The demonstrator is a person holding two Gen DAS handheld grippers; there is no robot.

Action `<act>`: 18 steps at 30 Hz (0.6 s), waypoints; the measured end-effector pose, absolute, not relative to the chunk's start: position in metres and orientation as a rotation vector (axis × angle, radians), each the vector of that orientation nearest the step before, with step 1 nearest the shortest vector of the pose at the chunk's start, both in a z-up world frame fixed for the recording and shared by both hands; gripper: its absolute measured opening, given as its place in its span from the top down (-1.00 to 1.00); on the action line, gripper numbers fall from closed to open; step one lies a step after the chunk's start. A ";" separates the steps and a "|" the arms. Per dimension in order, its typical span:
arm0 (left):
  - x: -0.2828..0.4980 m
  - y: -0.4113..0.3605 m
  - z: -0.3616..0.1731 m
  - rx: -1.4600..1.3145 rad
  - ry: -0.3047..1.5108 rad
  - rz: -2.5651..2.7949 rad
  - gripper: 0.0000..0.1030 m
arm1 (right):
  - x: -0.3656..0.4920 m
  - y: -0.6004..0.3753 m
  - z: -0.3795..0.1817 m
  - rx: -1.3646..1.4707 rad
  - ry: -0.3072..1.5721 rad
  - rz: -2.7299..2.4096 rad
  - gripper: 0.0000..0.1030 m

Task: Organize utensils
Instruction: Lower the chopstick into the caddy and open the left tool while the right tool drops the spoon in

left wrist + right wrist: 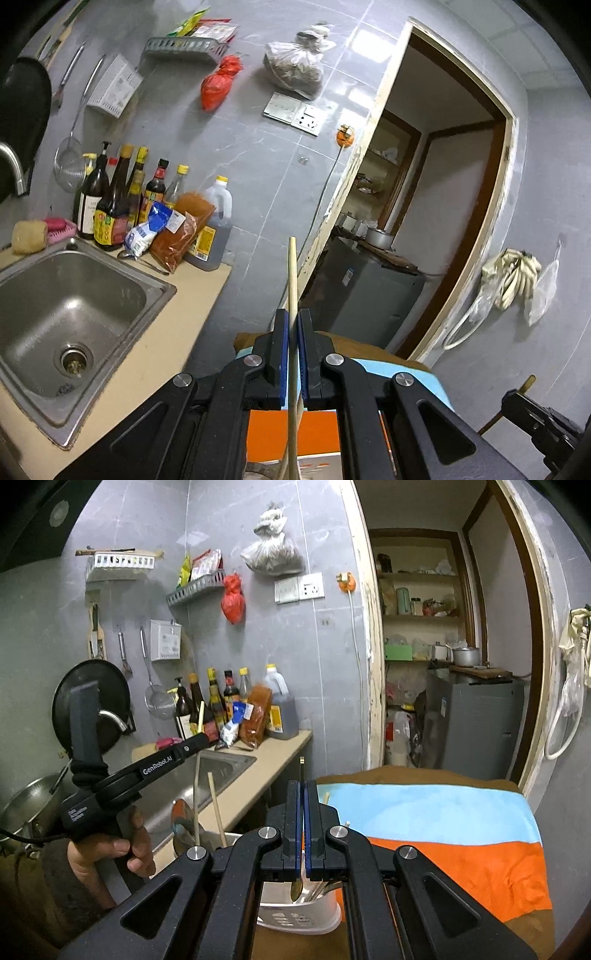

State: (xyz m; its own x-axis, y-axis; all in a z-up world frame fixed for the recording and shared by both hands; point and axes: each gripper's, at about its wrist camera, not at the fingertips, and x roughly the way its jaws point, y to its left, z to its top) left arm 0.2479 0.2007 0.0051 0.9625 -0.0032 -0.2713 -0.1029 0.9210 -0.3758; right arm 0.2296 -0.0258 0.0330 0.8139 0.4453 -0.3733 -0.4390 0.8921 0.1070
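White utensil holder (pixel 299 915) shows only behind the right claw (pixel 303 805)

Both views were fairly dim, with a cool, flat indoor light and muted colours. A bright patch of glare sat on the grey tiled wall (pixel 369 48) beside the doorway (pixel 443 184), a reflection of a light source not itself visible. The steel sink (pixel 48 306) carried soft sheen. Fisheye distortion bent the door frame and tile lines strongly, and black vignetting filled the corners. The fingers (pixel 293 830) nearest the lens were dark but sharp. The room beyond the doorway was shadowed.
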 end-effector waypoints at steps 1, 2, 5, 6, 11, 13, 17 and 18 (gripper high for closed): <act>0.248 0.200 0.004 -0.393 0.273 0.053 0.90 | 0.231 -0.025 0.030 0.018 0.407 0.469 0.97; 0.248 0.199 0.004 -0.389 0.274 0.055 0.90 | 0.233 -0.025 0.028 0.020 0.411 0.468 0.97; 0.248 0.198 0.002 -0.385 0.279 0.058 0.90 | 0.238 -0.024 0.022 0.026 0.423 0.461 0.97; 0.248 0.198 0.002 -0.386 0.280 0.058 0.90 | 0.239 -0.023 0.021 0.027 0.428 0.460 0.97; 0.246 0.195 0.001 -0.369 0.297 0.062 0.90 | 0.246 -0.025 0.013 0.043 0.465 0.458 0.97; 0.243 0.194 0.001 -0.360 0.307 0.059 0.90 | 0.247 -0.026 0.011 0.055 0.476 0.464 0.97; 0.238 0.190 0.002 -0.331 0.336 0.044 0.90 | 0.248 -0.027 0.007 0.052 0.491 0.466 0.96; 0.237 0.189 0.003 -0.324 0.340 0.042 0.89 | 0.247 -0.027 0.007 0.054 0.494 0.466 0.96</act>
State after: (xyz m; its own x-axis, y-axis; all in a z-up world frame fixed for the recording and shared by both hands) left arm 0.2367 0.1887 0.0028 0.9424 -0.0136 -0.3342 -0.0946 0.9476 -0.3052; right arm 0.2473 -0.0268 0.0068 0.7780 0.4439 -0.4445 -0.4184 0.8940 0.1604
